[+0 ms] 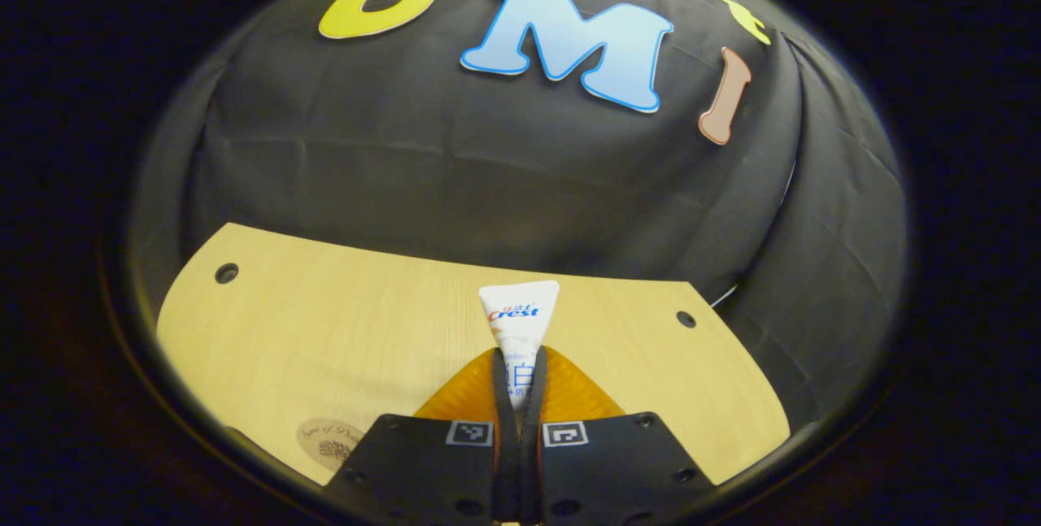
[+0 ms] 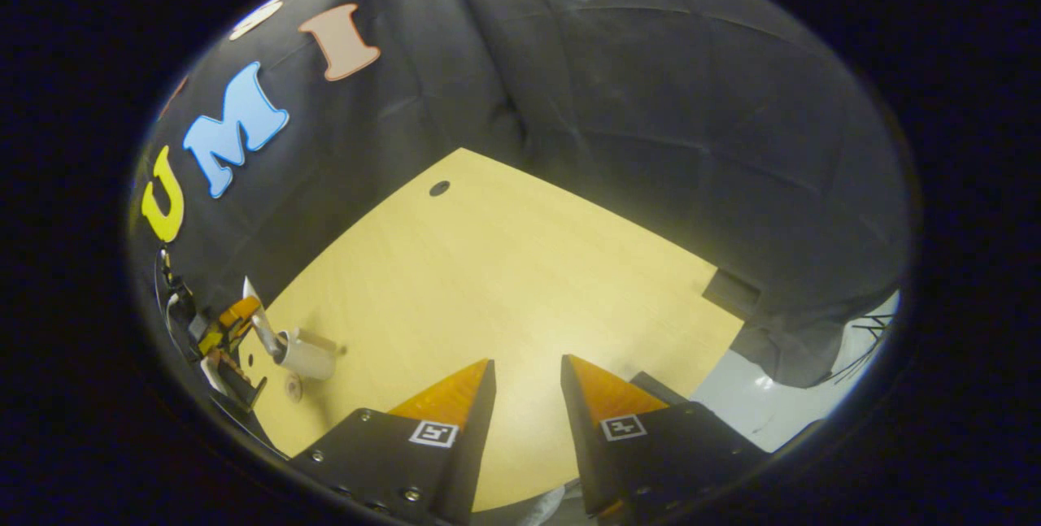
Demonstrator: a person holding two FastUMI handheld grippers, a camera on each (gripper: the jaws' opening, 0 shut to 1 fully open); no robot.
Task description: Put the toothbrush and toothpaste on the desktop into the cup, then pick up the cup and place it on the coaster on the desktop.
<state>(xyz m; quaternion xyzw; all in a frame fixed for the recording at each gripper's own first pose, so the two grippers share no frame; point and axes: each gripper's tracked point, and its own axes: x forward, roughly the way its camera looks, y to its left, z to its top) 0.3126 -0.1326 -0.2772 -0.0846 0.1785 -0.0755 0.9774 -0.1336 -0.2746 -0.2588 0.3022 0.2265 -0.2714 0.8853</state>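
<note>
A: Left claw (image 1: 518, 396), state?
B: Closed on the toothpaste (image 1: 518, 323). Both orange fingers (image 1: 463, 400) press the tube from either side at the bottom centre of the left gripper view. The crimped white end sticks out past the fingertips, towards the middle of the frame, above the table (image 1: 325, 315).

A: Coaster?
B: Low left in that view, a small round disc (image 1: 332, 442) lying flat on the table, partly cut off by the claw's black body.

A: Right claw (image 2: 527, 380)?
B: Wide, holding nothing. Bare table (image 2: 504, 266) shows through the gap between its fingers at the bottom centre of the right gripper view.

A: Cup?
B: Lower left of the right gripper view, a white cup (image 2: 307, 355) standing on the table. Something pale sticks up out of its mouth, too small to tell what. The coaster (image 2: 293, 386) lies just beside it, nearer the bottom edge, apart from the cup.

A: Anything by the cup?
B: The left claw (image 2: 232, 319) shows at the far left edge, just beside the cup's mouth, orange fingers visible. I cannot tell whether the toothpaste touches the cup.
</note>
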